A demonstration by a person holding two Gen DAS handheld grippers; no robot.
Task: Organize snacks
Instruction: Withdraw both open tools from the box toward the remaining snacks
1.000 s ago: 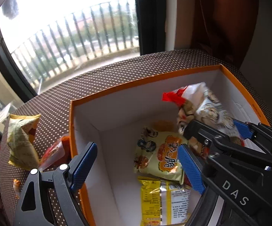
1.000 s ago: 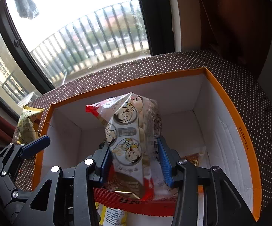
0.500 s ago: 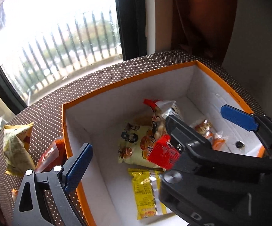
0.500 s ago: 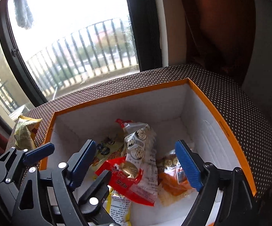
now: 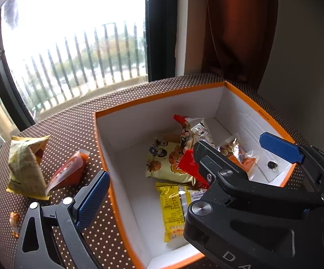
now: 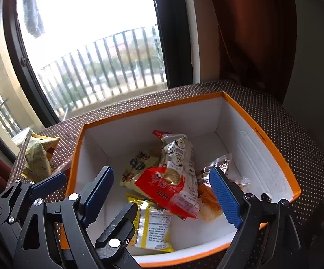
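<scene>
An orange-rimmed white box point(image 6: 271, 145) point(image 5: 157, 97) stands on the brown dotted table. In it lie a red and silver snack bag point(image 6: 177, 174) point(image 5: 193, 132), a cream cartoon packet point(image 5: 166, 161), a yellow packet point(image 6: 155, 226) point(image 5: 173, 210) and orange packets point(image 5: 235, 152). My right gripper point(image 6: 162, 195) is open and empty above the box's near side. My left gripper point(image 5: 148, 192) is open and empty; its left finger point(image 5: 92, 197) is outside the box's left wall. The right gripper's body hides its right finger.
Outside the box to the left lie a yellow-green pouch point(image 5: 25, 163) point(image 6: 38, 157), a red-orange packet point(image 5: 70, 172) and a small wrapped candy point(image 5: 14, 222). A window and a brown curtain point(image 6: 256, 33) stand behind the table.
My right gripper opened and let go of the red and silver bag, which now lies in the box. Both grippers drew back and up from the box.
</scene>
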